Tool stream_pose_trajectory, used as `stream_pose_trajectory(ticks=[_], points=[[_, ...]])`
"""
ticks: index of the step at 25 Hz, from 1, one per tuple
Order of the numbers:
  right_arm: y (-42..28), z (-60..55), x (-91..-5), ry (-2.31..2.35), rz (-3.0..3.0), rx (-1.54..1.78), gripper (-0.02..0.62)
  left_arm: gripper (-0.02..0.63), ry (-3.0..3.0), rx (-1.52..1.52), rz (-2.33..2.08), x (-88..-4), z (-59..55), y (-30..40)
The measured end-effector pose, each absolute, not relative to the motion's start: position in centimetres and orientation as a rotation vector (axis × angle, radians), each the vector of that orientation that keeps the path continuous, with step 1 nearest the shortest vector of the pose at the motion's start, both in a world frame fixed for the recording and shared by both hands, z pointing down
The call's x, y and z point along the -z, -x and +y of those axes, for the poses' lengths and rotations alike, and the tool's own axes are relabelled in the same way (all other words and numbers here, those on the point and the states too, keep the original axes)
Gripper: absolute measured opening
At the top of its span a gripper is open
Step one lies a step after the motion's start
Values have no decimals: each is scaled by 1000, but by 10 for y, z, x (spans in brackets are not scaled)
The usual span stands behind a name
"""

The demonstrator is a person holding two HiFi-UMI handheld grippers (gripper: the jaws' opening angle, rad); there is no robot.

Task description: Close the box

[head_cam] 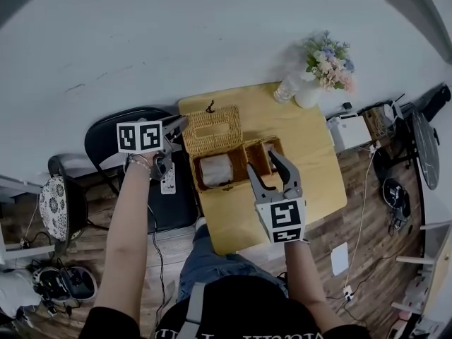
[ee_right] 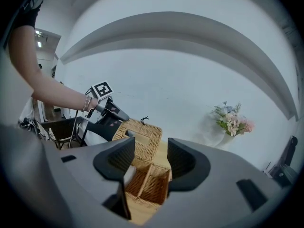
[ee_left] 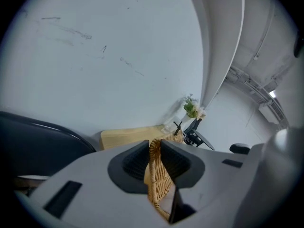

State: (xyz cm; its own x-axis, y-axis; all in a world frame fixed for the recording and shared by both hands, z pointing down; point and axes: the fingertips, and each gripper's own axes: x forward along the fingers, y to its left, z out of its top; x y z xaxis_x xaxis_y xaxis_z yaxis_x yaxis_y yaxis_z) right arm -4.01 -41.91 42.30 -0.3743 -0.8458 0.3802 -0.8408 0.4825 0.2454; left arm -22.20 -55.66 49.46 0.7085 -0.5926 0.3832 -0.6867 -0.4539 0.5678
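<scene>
A wicker box (head_cam: pixel 236 177) stands on the wooden table (head_cam: pixel 300 154) with its lid (head_cam: pixel 212 128) swung up and back. My left gripper (head_cam: pixel 179 128) is shut on the lid's left edge; in the left gripper view the woven rim (ee_left: pixel 156 175) sits pinched between the pads. A white roll (head_cam: pixel 215 169) fills the box's left compartment. My right gripper (head_cam: pixel 260 159) hovers open over the right compartment with nothing between its fingers. In the right gripper view the box (ee_right: pixel 147 182) lies just past the open jaws, the lid (ee_right: pixel 142 134) behind it.
A vase of flowers (head_cam: pixel 325 66) and a glass jar (head_cam: pixel 286 87) stand at the table's far right corner. A black chair (head_cam: pixel 113 136) is at the table's left. Equipment and cables lie on the floor at the right (head_cam: pixel 395 189).
</scene>
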Motion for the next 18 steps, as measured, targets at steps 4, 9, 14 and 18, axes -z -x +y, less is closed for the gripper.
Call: stream_pose_trajectory(ticks=[4,9,14,18], points=[[33,-414,-412,-1415,-2284,38,222,78,-2235,-210,-977,-486,-548,217],[27,-410,-398,-1427,-2305,70,222,78,-2300,-295,-1008,-477,-534,213],[22,-408,-389,-1437,-2322,95,220,78,-2358,-383,-1025,-471,-521,210],[17,-406,-382,-1444,-2340,112,219,78,-2413,-522,-1030,-470,-508,207]])
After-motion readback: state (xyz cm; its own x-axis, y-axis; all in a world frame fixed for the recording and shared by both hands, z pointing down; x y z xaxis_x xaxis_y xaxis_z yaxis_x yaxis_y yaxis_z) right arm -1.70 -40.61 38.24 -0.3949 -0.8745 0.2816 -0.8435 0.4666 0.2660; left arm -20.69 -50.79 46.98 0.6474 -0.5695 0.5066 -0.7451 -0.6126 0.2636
